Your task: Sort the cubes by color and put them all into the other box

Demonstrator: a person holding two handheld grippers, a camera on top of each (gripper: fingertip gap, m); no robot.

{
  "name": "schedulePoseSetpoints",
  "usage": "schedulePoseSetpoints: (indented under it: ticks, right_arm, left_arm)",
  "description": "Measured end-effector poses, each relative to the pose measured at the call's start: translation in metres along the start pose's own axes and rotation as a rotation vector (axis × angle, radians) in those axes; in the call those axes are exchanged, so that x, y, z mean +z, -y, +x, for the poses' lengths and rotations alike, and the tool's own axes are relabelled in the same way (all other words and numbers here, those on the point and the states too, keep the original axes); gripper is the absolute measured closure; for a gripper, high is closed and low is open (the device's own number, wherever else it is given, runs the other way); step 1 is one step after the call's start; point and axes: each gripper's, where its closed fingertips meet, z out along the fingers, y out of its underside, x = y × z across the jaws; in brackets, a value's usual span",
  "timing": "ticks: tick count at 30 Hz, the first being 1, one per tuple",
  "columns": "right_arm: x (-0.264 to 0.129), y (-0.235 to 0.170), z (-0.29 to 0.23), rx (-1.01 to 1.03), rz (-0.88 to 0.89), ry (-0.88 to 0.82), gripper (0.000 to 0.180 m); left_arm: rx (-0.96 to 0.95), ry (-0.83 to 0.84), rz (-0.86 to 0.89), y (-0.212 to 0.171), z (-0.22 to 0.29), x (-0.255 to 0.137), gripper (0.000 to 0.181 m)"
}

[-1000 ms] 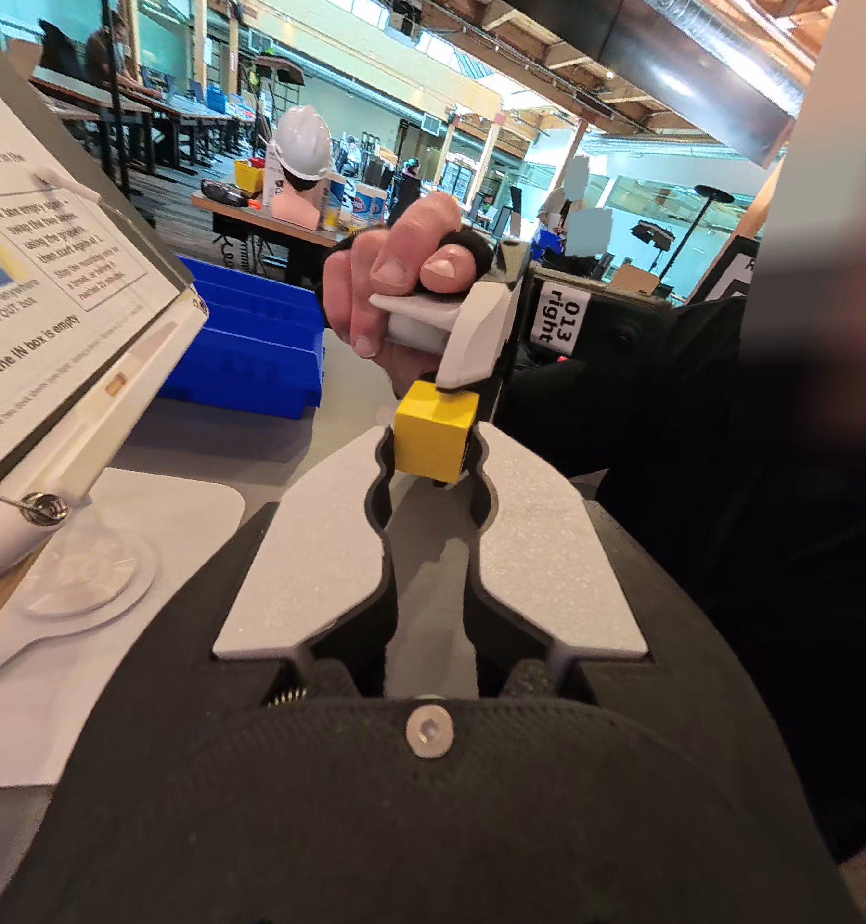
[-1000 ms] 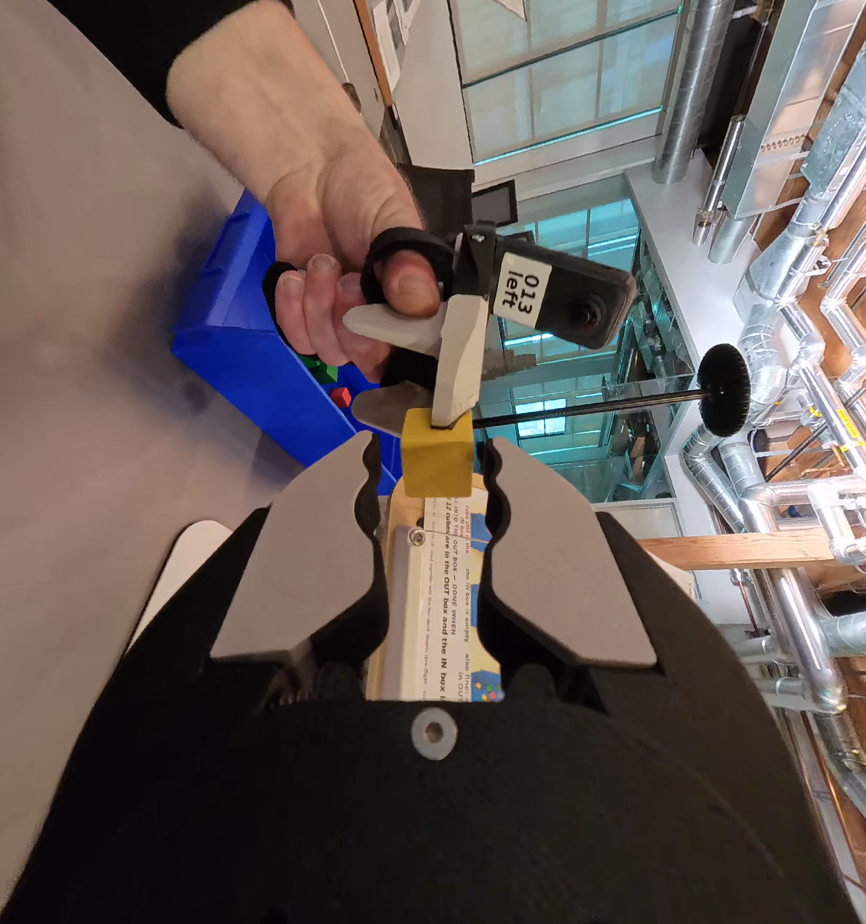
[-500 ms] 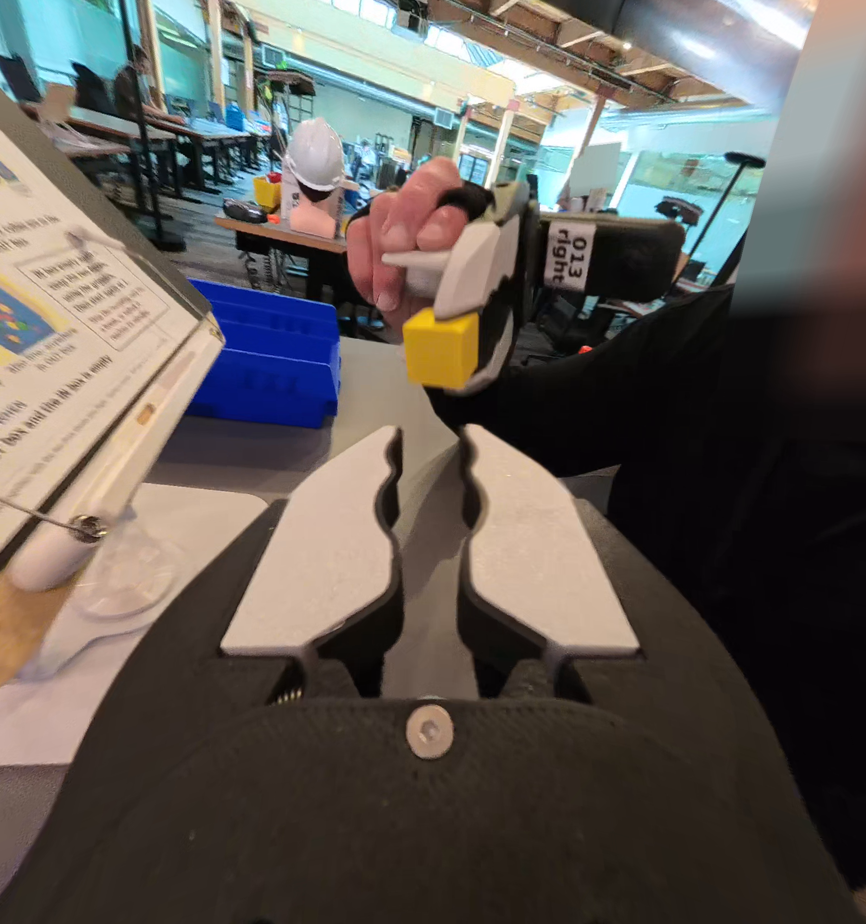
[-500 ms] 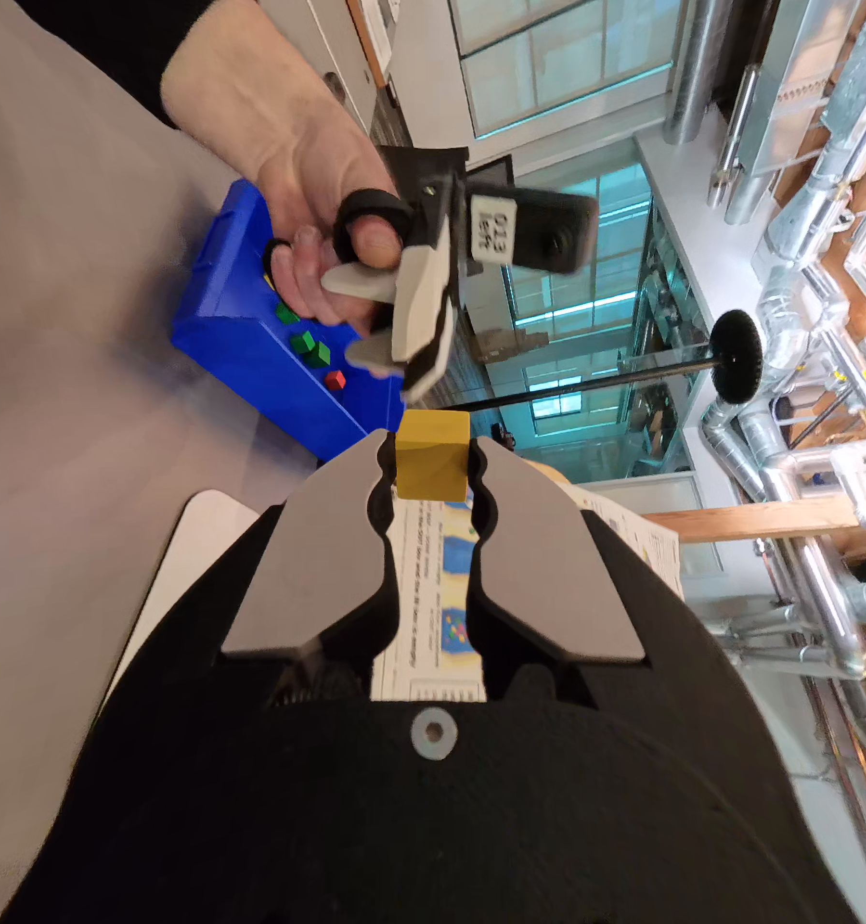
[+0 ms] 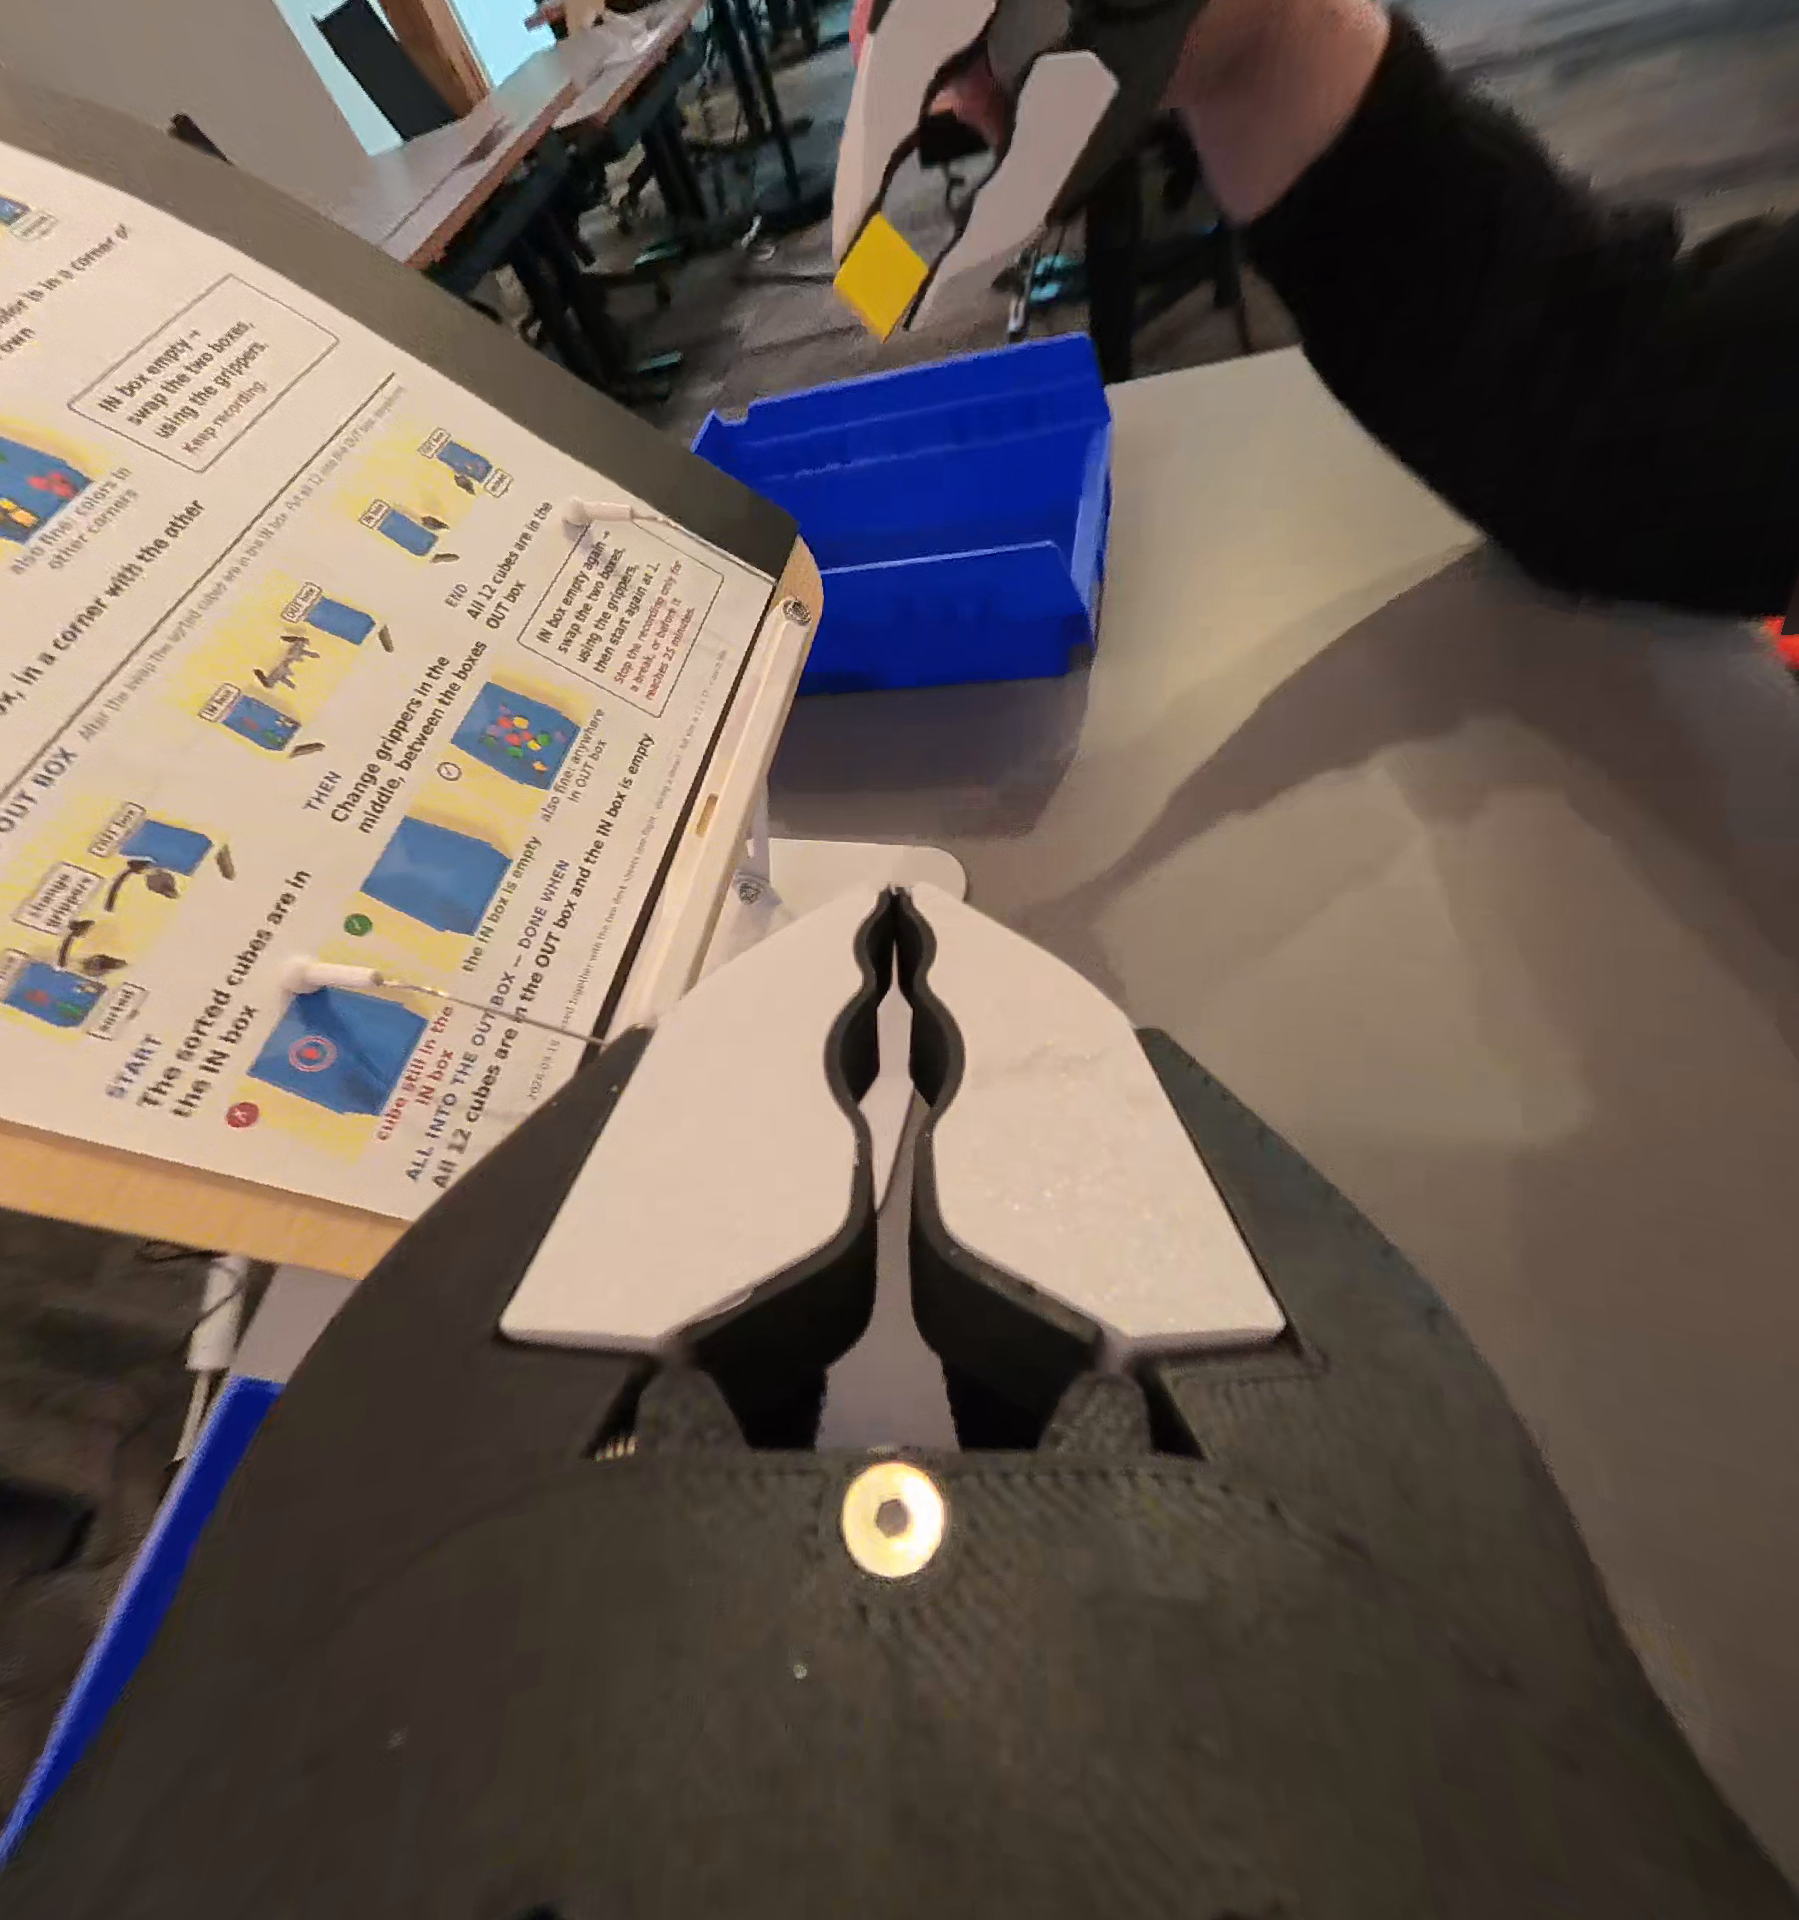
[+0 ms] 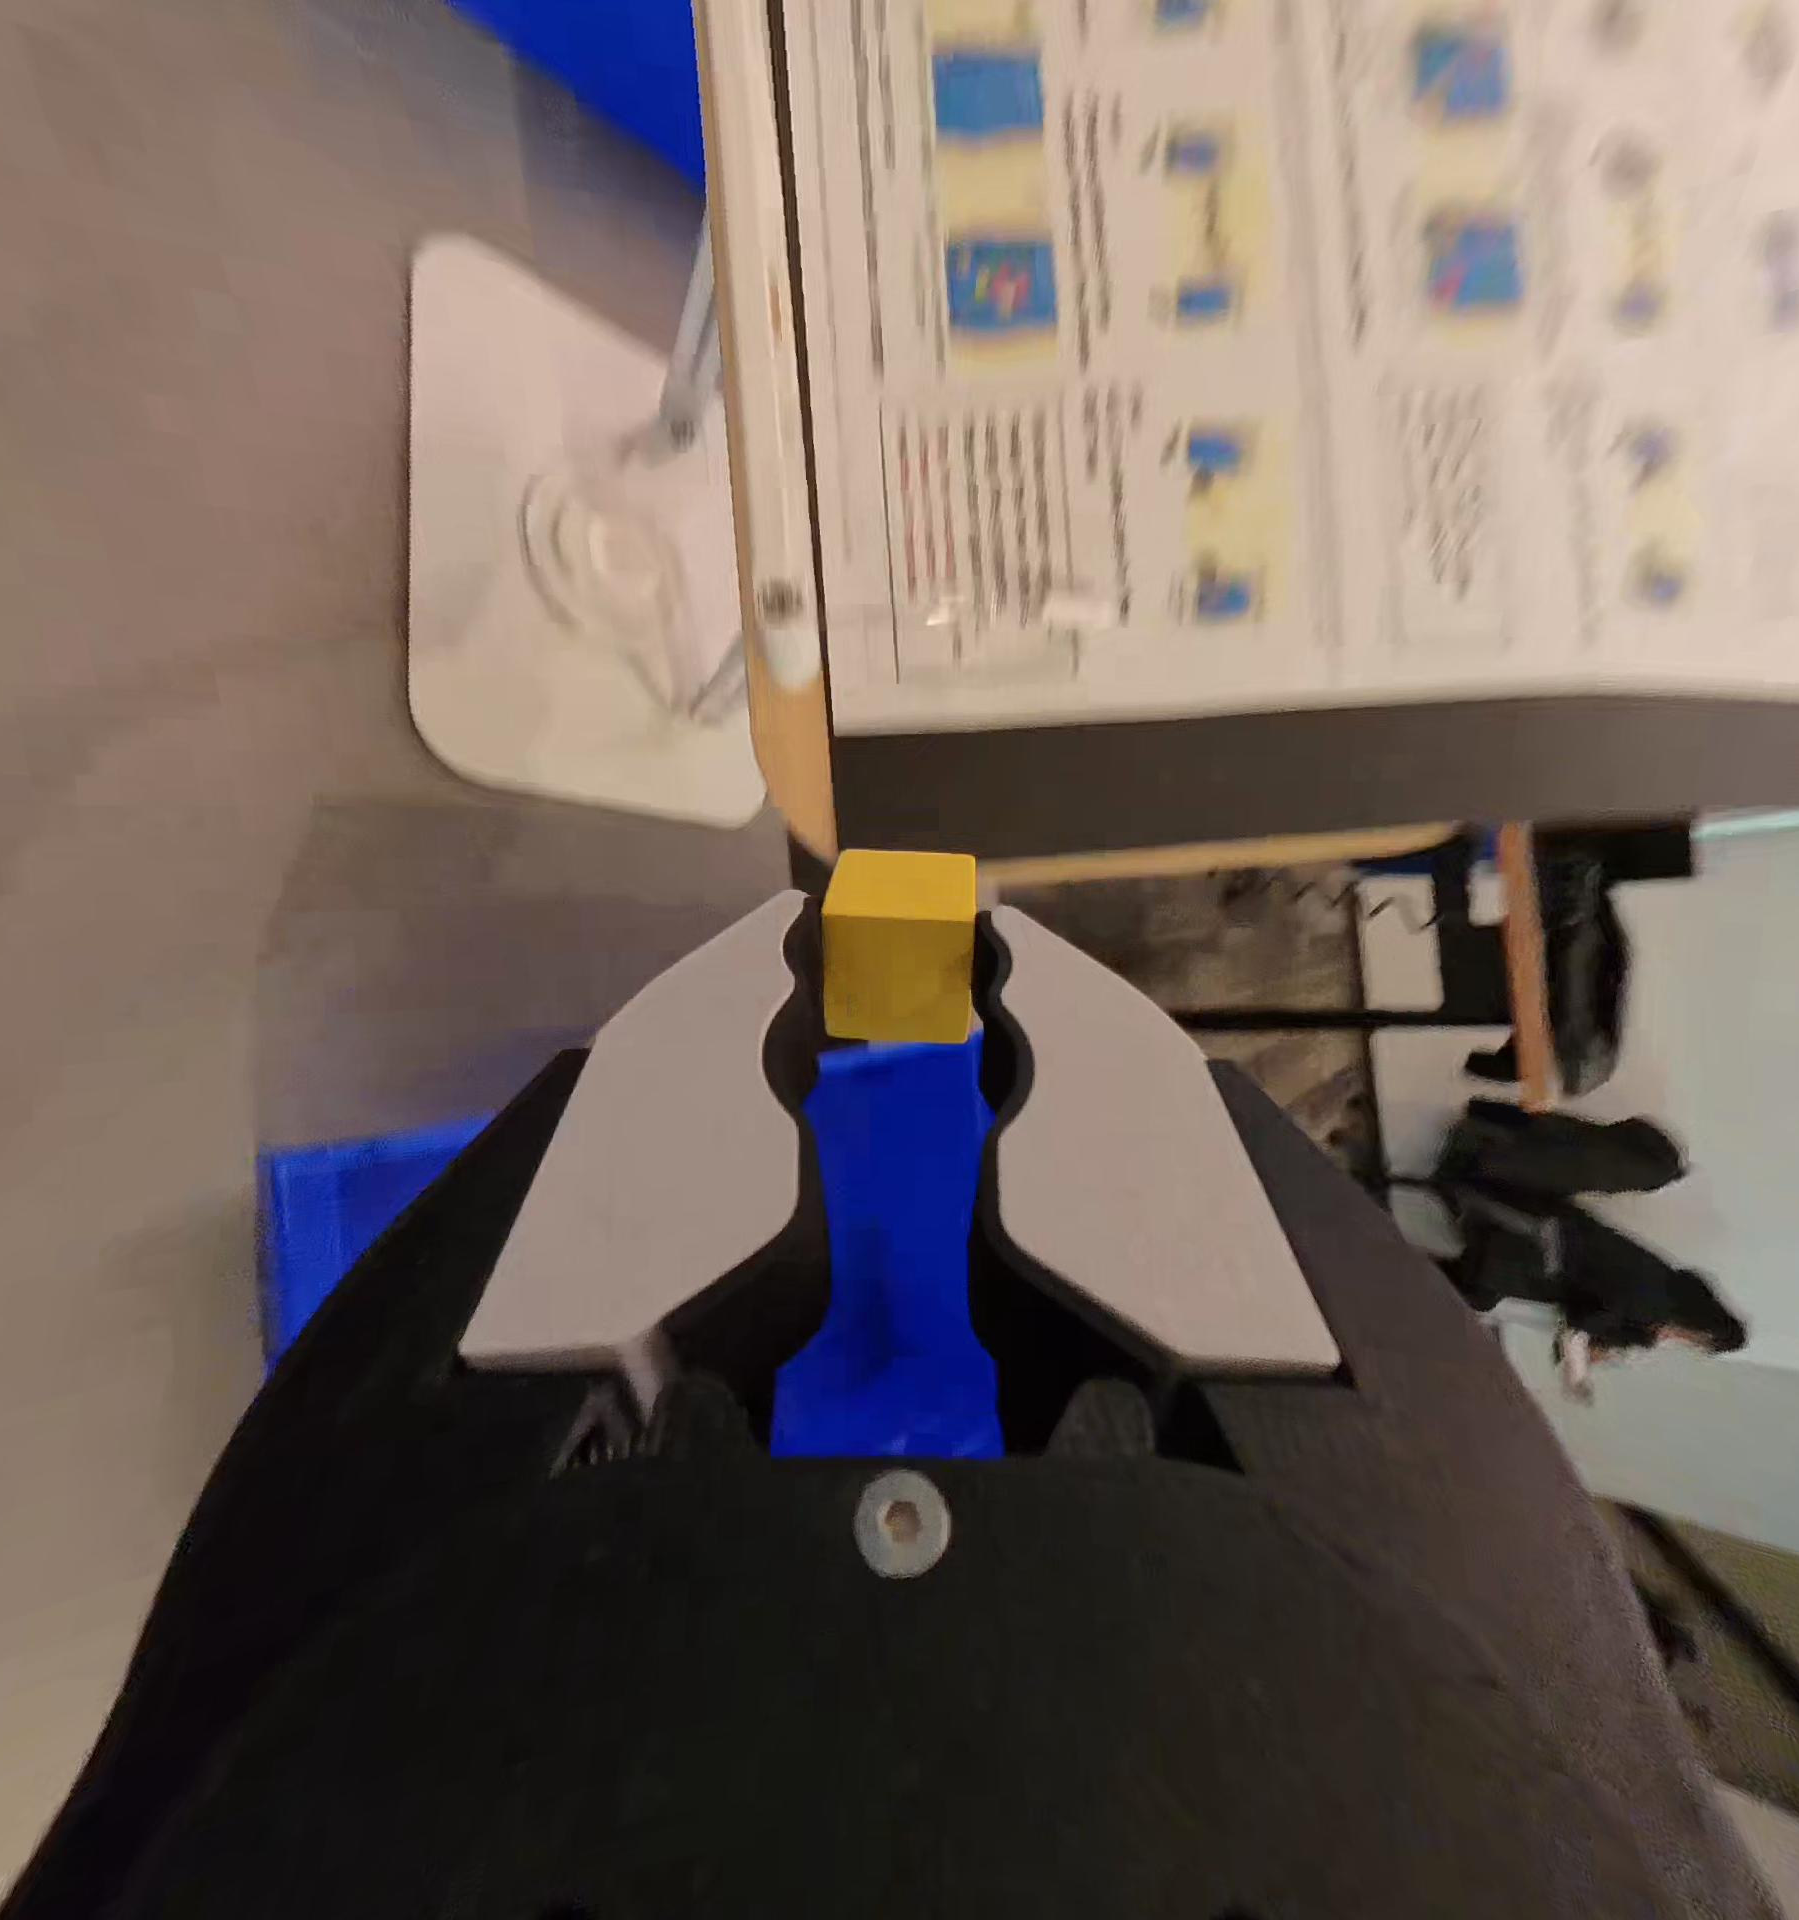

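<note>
My right gripper (image 6: 897, 940) is shut on a yellow cube (image 6: 897, 961) held at its fingertips, in the air above a blue box (image 6: 879, 1236). The left wrist view shows that same gripper (image 5: 900, 255) with the cube (image 5: 879, 275) high above the far blue box (image 5: 936, 520). My left gripper (image 5: 893, 904) is shut and empty, its tips touching, low over the grey table (image 5: 1342, 883) beside the instruction board.
A tilted instruction board (image 5: 282, 665) on a white stand (image 6: 562, 540) fills the left of the left wrist view. The edge of another blue box (image 5: 136, 1590) shows at lower left. A person's black sleeve (image 5: 1518, 343) crosses the upper right.
My left gripper let go of the yellow cube, drew back and shut empty. My right gripper took the cube and carried it away over a blue box. Both views have swung round.
</note>
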Motion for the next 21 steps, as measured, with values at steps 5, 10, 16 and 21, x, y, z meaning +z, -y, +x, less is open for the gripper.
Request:
schedulePoseSetpoints:
  ticks: [5, 10, 16, 21]
  right_arm:
    - [0.010, -0.091, -0.001, 0.116, -0.201, 0.163, 0.152]
    - [0.039, -0.162, -0.033, 0.177, -0.401, 0.380, 0.151]
    - [0.072, -0.224, -0.059, 0.200, -0.551, 0.536, 0.151]
    - [0.081, -0.256, -0.073, 0.198, -0.670, 0.627, 0.151]
  left_arm:
    - [0.047, 0.011, -0.010, 0.011, 0.007, 0.008, 0.181]
    - [0.037, 0.016, -0.038, 0.003, 0.005, 0.013, 0.181]
    - [0.012, 0.015, -0.069, -0.009, -0.002, 0.020, 0.181]
    - [0.011, 0.017, -0.089, -0.014, -0.004, 0.023, 0.181]
